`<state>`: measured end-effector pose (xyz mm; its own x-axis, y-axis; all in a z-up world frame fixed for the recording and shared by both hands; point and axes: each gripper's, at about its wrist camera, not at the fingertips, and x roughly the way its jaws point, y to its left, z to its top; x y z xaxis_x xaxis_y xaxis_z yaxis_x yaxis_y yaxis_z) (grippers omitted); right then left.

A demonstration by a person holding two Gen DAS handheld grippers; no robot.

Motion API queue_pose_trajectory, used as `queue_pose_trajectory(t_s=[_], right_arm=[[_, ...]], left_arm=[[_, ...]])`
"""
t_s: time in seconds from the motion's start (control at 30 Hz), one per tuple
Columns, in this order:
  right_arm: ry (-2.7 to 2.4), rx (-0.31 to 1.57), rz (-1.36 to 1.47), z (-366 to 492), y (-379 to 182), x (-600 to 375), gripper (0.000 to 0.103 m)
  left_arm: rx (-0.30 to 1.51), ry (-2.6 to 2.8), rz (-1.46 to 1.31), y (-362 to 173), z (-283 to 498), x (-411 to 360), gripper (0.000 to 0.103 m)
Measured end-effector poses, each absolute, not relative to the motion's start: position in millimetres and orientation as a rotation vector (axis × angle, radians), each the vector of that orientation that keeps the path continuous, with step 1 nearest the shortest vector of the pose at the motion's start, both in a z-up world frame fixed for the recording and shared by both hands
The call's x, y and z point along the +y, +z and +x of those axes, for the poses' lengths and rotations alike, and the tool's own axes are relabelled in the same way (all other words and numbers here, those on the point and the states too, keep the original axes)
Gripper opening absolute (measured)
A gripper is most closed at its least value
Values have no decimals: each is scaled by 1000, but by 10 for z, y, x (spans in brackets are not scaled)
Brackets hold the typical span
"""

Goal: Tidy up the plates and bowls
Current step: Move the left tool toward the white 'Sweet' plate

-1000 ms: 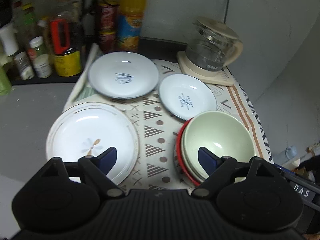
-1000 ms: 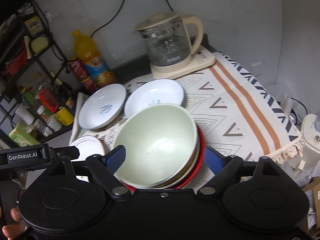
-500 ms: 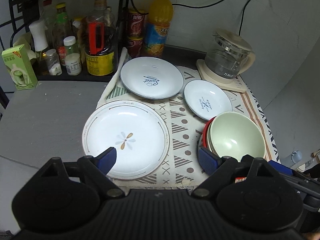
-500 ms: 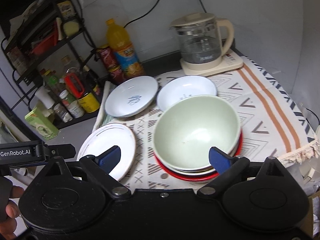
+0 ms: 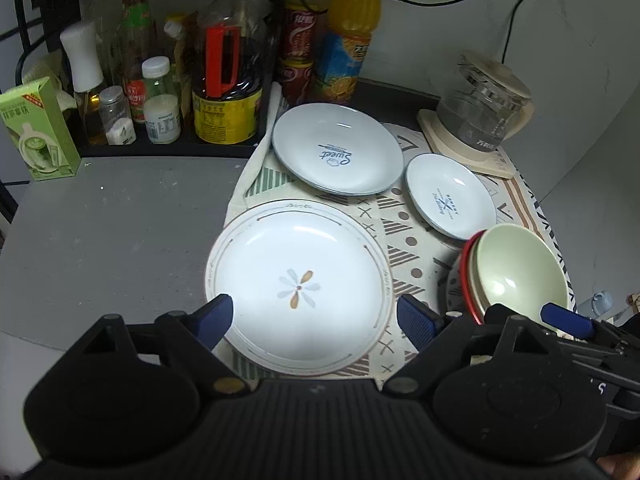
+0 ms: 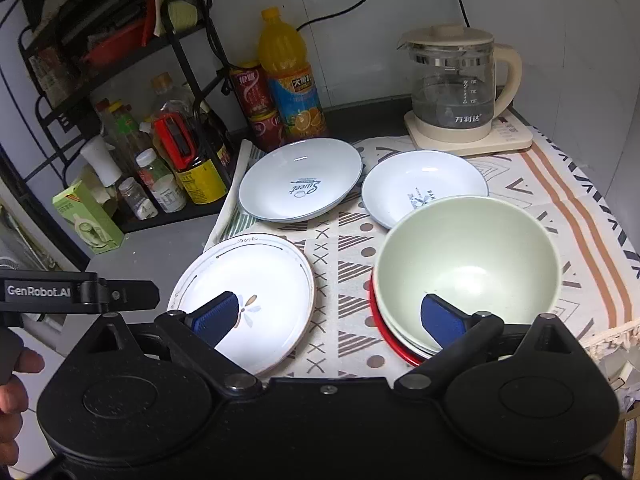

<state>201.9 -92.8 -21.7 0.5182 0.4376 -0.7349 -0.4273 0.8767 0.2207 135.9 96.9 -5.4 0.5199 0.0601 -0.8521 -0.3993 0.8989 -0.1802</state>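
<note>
- Evidently, bowls (image 6: 466,268) are already nested.
- Three plates lie unstacked: flower plate (image 5: 298,292), "Sweet" plate (image 5: 336,148), small plate (image 5: 450,196).
- Left gripper (image 5: 318,316) and right gripper (image 6: 326,314): fingers spread, empty.

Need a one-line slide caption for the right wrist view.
Open right hand-held gripper above the flower plate and the stacked bowls, two blue-rimmed plates behind.

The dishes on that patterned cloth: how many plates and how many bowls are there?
Plates: 3 (flower plate, Sweet plate, small Bakery plate)
Bowls: at least 3, nested in one stack (green bowl on top, red bowl at the bottom)
Total: at least 6
</note>
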Motion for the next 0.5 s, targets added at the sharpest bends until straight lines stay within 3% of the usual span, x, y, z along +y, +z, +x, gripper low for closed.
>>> queue_pose_trajectory(t_s=[0.5], right_arm=[[419, 890, 29, 2371, -441, -392, 98]], left_arm=[[1020, 233, -373, -370, 1813, 1691, 88]])
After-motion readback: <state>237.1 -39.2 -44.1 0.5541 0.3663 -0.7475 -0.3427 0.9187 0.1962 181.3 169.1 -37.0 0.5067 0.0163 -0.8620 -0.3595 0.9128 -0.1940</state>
